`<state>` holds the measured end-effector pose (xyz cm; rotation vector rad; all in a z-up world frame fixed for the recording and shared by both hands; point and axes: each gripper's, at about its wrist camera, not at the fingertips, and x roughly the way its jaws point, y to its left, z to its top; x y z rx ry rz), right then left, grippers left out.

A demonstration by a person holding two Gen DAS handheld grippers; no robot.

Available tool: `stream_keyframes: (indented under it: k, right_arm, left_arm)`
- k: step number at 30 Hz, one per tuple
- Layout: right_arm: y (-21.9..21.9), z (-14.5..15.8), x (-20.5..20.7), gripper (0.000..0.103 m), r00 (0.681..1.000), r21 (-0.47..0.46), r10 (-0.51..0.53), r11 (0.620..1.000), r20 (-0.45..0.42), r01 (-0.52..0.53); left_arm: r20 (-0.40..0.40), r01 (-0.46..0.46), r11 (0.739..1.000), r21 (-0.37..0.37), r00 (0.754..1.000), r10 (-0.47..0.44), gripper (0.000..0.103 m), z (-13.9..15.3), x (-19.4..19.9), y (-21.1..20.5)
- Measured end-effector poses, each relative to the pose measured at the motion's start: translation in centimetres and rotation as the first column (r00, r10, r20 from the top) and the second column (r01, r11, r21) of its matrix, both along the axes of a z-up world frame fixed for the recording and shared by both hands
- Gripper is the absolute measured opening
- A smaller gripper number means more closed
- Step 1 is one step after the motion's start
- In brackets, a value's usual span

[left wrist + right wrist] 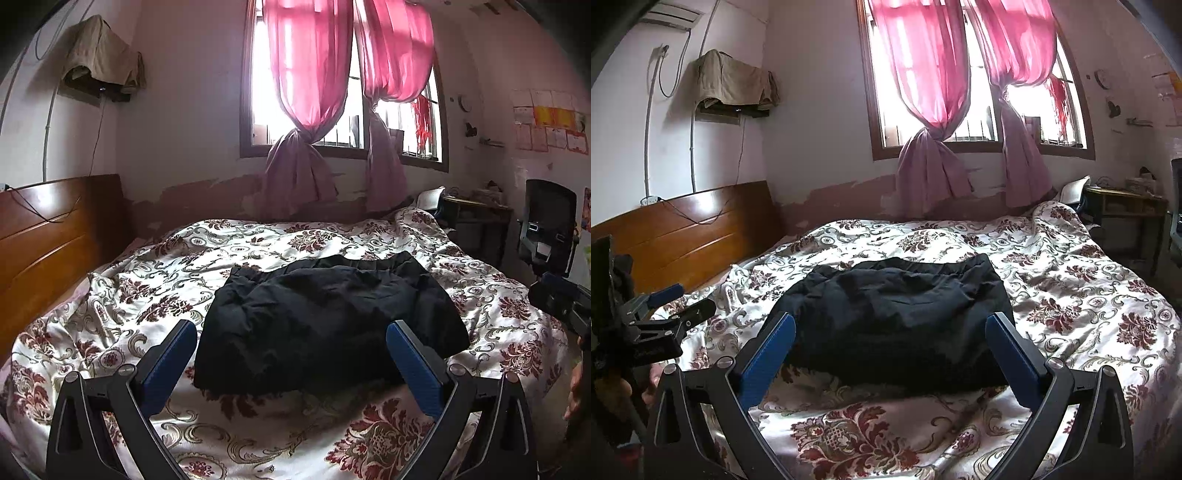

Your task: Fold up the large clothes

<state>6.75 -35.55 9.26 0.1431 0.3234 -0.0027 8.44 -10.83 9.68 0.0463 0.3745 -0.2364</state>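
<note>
A black garment [325,321] lies in a folded, lumpy pile in the middle of the frame, on a bed cover [122,295] w/ red and gold flowers. In the right wrist view the same black garment [897,317] sits mid-frame too, a bit wrinkly on top.

Left gripper [291,332] is at the bottom of its view, blue fingers [170,362] wide apart, nothing between them but air. They sit in front of the near edge of the pile, not touching it.

Right gripper [890,328] looks the same: blue fingers [1015,354] spread wide, holding nothing, low in the frame, just in front of the pile.

In the right wrist view the left gripper [668,299] pokes in at the left edge, off to the side of the clothes.

Behind the bed, top middle, is a window [258,110] w/ pink curtains [314,74] tied in knots. A brown headboard [55,229] is at the left. A tan cloth [99,51] hangs in the upper left.
</note>
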Motion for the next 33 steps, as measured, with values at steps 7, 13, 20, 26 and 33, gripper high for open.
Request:
stream_keyframes:
  k: [7,13,20,26,33]
  right_arm:
    - [1.0,-1.3,-1.1,0.101,1.0,-0.029,-0.018,0.999,0.01,0.019]
    - [1.9,-2.9,-1.6,0.101,1.0,-0.036,-0.021,0.999,0.011,0.021]
    - [2.7,-4.3,-1.6,0.101,1.0,-0.056,-0.024,0.998,-0.006,0.024]
    - [2.9,-5.2,-1.4,0.101,0.999,-0.068,-0.027,0.997,-0.031,0.024]
    - [2.8,-6.2,-1.1,0.102,0.998,-0.059,-0.029,0.998,-0.055,0.026]
  left_arm:
    - [0.0,-0.014,1.0,0.002,1.0,0.014,0.103,-1.4,-0.9,0.7]
    - [0.0,-0.024,1.0,-0.007,1.0,0.024,0.103,-2.7,-1.6,1.3]
    - [-0.033,-0.042,0.999,-0.018,0.999,0.041,0.103,-4.5,-2.3,1.7]
    - [-0.073,-0.055,0.998,-0.037,0.996,0.053,0.103,-6.0,-2.3,2.4]
    - [-0.058,-0.05,0.999,-0.006,0.997,0.049,0.103,-6.4,-2.8,1.9]
